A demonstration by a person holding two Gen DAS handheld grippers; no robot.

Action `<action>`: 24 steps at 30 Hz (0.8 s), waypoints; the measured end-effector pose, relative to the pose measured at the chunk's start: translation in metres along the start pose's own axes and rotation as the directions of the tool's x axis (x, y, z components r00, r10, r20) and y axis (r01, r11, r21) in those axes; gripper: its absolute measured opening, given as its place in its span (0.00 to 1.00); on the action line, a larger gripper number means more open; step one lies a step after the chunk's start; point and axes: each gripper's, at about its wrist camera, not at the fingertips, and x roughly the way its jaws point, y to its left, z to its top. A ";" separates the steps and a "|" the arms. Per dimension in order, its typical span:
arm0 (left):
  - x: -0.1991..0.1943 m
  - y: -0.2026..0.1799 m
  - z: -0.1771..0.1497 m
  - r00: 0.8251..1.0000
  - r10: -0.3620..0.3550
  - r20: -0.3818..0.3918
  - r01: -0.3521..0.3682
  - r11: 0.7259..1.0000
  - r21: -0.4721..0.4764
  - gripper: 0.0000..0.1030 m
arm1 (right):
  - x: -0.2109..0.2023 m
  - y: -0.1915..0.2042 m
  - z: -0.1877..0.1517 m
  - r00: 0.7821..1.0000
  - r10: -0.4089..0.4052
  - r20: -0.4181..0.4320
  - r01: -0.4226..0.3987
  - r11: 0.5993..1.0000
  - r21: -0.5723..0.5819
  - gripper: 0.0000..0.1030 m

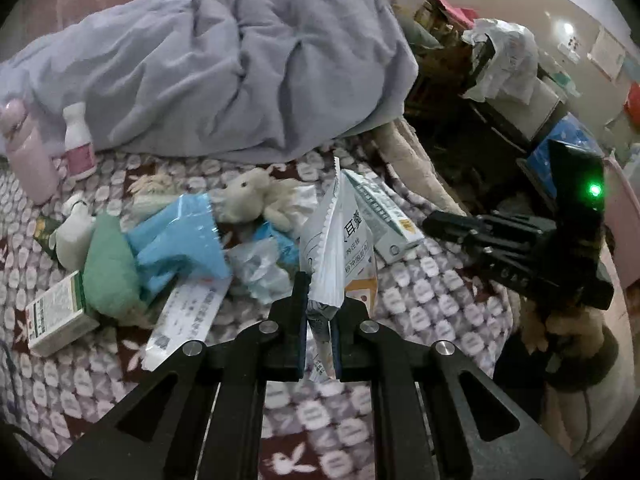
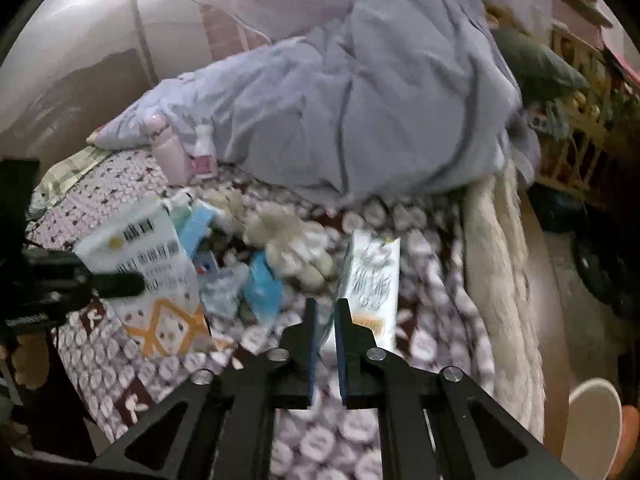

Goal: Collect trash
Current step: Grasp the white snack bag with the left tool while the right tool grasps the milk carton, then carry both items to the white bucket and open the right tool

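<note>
The left gripper (image 1: 320, 320) has its jaws clenched on the lower edge of a white printed packet (image 1: 336, 248), which stands upright from between the pads, clear of the bed (image 1: 420, 296). The right gripper (image 2: 325, 322) is likewise clamped tight, its jaws pinching the near corner of a white and green carton (image 2: 372, 280) that rises tilted just beyond them. Just past the left jaws, to their left, lies a heap of litter: a blue plastic wrapper (image 1: 180, 236), a crumpled clear bag (image 1: 260, 268), a green cloth (image 1: 112, 268) and a small box (image 1: 56, 312), with a plush rabbit (image 1: 256, 196) behind. Farther off, a pink bottle (image 1: 28, 152) and a small white bottle (image 1: 78, 140) stand against the rumpled lilac duvet (image 1: 240, 60).
</note>
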 end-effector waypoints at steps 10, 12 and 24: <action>0.010 -0.007 0.003 0.998 0.044 -0.035 -0.044 0.999 -0.013 0.07 | 0.050 -0.007 0.015 0.994 -0.072 -0.086 0.077 0.996 0.051 0.76; 0.009 -0.010 0.003 0.998 0.049 -0.034 -0.049 0.999 -0.002 0.07 | 0.073 -0.004 0.015 0.980 -0.136 -0.146 0.141 0.990 0.026 0.75; 0.038 -0.100 0.033 0.997 -0.059 -0.047 0.064 0.991 0.121 0.07 | -0.053 -0.100 -0.032 0.986 -0.164 0.021 0.150 0.941 0.302 0.50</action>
